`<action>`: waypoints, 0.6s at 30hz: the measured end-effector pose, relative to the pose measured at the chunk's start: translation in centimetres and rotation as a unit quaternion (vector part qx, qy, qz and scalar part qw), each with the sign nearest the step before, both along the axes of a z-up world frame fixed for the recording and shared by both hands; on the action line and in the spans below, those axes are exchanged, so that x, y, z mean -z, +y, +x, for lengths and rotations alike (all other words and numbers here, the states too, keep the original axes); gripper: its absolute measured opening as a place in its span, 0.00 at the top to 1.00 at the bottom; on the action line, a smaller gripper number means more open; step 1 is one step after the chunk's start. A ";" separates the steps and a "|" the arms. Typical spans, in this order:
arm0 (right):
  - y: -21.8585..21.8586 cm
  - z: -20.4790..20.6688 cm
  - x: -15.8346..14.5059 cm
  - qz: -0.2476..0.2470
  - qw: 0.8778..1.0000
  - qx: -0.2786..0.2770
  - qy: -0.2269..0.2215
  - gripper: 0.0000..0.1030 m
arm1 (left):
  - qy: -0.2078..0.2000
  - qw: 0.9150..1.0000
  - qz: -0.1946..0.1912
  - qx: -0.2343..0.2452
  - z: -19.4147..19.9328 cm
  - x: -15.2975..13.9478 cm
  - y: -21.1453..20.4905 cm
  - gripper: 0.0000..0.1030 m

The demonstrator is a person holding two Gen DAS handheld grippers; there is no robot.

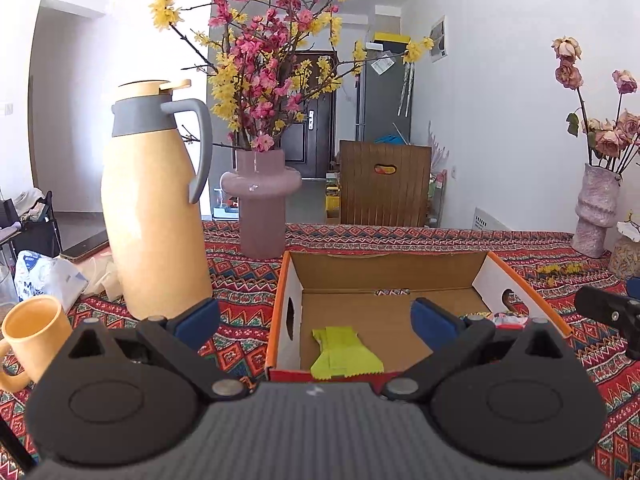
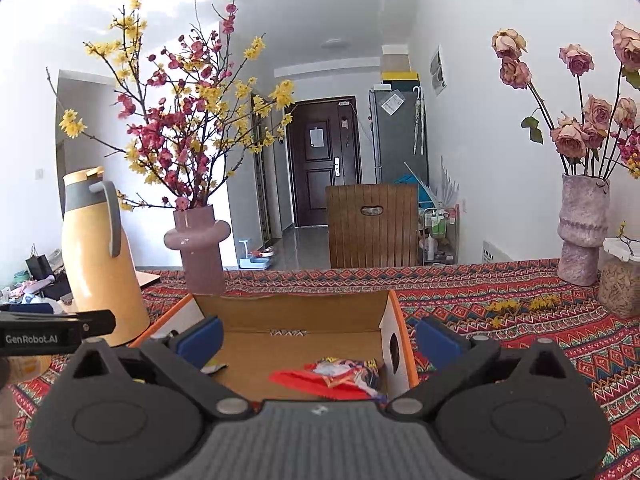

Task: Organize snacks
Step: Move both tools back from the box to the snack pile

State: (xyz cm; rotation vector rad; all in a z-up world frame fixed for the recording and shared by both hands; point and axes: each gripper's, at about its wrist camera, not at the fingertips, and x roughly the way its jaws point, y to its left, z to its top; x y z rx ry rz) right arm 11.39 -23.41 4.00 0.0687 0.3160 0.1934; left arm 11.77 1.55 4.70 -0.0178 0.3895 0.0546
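Cardboard box (image 1: pixel 384 268), thermos (image 1: pixel 152 216) beside, vase (image 1: pixel 262 216) behind

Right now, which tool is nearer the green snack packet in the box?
Left. The left tool hangs open right over the green snack packet; the right tool sits open over the box's other end, above the red packet.

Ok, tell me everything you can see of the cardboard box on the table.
The cardboard box is an open, shallow tray of brown corrugated card, with orange rims and white end walls that each have an oval hand hole. It sits flat on the patterned tablecloth, in front of the pink vase and right of the yellow thermos. Inside lie a green snack packet and a red snack packet. Neither gripper visibly touches it.
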 end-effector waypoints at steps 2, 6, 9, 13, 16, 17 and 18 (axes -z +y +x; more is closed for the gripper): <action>-0.1 -0.9 0.6 -0.002 1.000 0.001 0.013 0.00 | 0.007 1.000 -0.001 -0.001 -0.7 0.4 0.2 0.00; -0.5 -2.6 2.1 -0.003 0.999 0.006 0.043 0.00 | 0.024 1.000 -0.002 -0.002 -2.5 1.5 0.6 0.00; -1.0 -3.5 3.5 0.000 0.998 0.014 0.068 0.00 | 0.038 0.999 -0.004 -0.003 -3.5 2.5 1.0 0.00; -1.7 -4.7 5.6 0.009 0.994 0.022 0.106 0.00 | 0.061 0.998 -0.012 -0.009 -4.7 4.0 1.5 0.00; -2.0 -5.3 6.9 0.011 0.991 0.023 0.129 0.00 | 0.079 0.997 -0.013 -0.011 -5.5 5.2 1.8 0.00; -2.0 -5.5 7.4 0.010 0.990 0.023 0.136 0.00 | 0.084 0.996 -0.012 -0.012 -5.8 5.5 2.0 0.00; -2.0 -5.6 7.7 0.010 0.990 0.022 0.141 0.00 | 0.088 0.996 -0.013 -0.013 -6.0 5.7 2.1 0.00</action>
